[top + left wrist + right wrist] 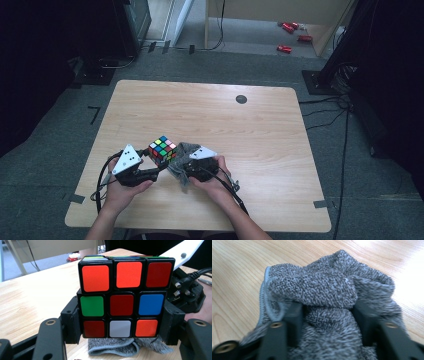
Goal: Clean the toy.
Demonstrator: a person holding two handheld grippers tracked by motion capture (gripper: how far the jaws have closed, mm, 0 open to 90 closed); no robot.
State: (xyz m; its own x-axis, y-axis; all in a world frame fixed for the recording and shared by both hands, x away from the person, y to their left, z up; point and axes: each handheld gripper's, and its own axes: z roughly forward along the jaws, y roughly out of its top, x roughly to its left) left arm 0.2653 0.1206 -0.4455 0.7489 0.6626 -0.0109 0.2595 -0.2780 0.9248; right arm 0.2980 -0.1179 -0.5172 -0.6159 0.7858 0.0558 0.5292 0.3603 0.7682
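Table (210, 110): stands on the floor, with the person at its near edge.
Cube (162, 149): near-left of the table's middle, between the left gripper's (150, 167) jaws.
Cloth (184, 159): touching the cube's right side, bunched between the right gripper's (182, 167) jaws.
Left gripper: just left of the right gripper.

Light wooden surface (210, 115) with a dark round mark (241, 99) near the far edge; grey carpeted floor (350, 170); red toy cars (290, 36) beyond; black cables (345, 150) at right.
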